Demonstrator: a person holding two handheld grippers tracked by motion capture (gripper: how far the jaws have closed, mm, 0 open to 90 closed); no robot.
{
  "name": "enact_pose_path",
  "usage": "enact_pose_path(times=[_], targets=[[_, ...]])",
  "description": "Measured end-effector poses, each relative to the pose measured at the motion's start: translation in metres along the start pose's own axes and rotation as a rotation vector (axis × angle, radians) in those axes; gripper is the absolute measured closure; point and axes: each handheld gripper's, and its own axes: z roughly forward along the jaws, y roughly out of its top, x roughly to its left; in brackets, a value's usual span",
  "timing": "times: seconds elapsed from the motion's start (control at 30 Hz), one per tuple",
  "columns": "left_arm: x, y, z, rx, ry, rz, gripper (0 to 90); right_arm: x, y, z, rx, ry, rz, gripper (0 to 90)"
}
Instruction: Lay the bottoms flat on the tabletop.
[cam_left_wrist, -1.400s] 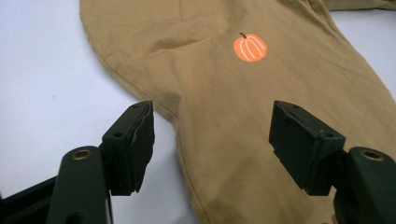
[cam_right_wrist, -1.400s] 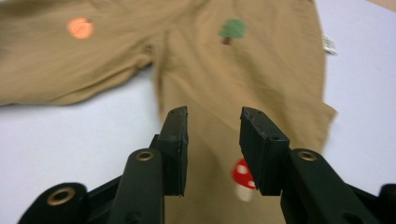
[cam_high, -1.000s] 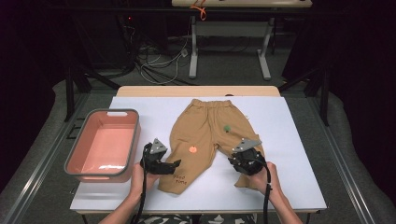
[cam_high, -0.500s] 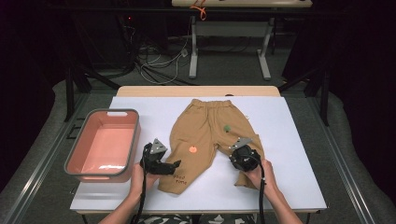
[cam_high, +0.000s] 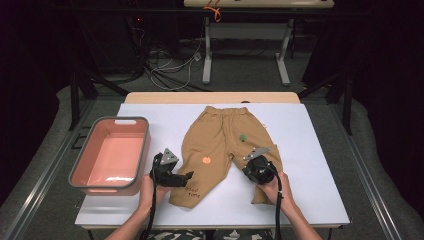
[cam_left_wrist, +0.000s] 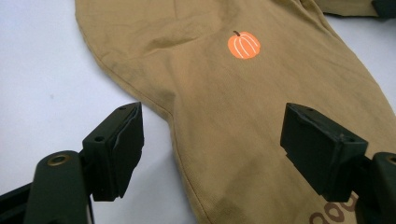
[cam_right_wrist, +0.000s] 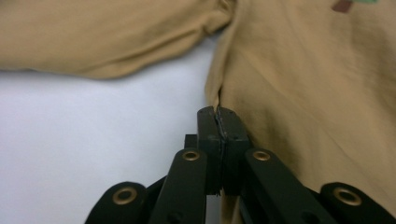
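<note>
Grippers at the trouser legs

Right gripper (cam_right_wrist: 218, 122), nearest, has its jaws pressed together on the inner edge of one leg of the trousers (cam_high: 225, 145). Left gripper (cam_left_wrist: 212, 149) hangs over the other leg, jaws spread wide astride its outer hem. Trousers lie flat mid-table; pink tub (cam_high: 142, 150) sits beside them, beyond the left gripper.

tan pumpkin-print trousers (cam_high: 220, 145) lie flat, legs spread, mid-table.

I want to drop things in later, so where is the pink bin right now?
In the high view the pink bin sits on the table's left side, just left of the left tool and the tan trousers, apart from both.
</note>
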Motion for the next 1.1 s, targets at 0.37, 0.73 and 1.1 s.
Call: enact_pose_path(times=[0.37, 0.73, 1.1], targets=[[0.0, 0.0, 0.001, 0.003, -0.004, -0.004, 21.2, 0.01, 0.014, -0.007, -0.111, 0.114, 0.1, 89.4], [-0.001, 0.0, 0.001, 0.014, -0.01, 0.004, 20.8, 0.016, 0.009, 0.006, -0.046, 0.114, 0.054, 88.8], [-0.007, 0.0, -0.003, 0.017, -0.013, 0.032, 18.0, 0.009, -0.002, -0.013, -0.086, 0.103, 0.075, 56.8]])
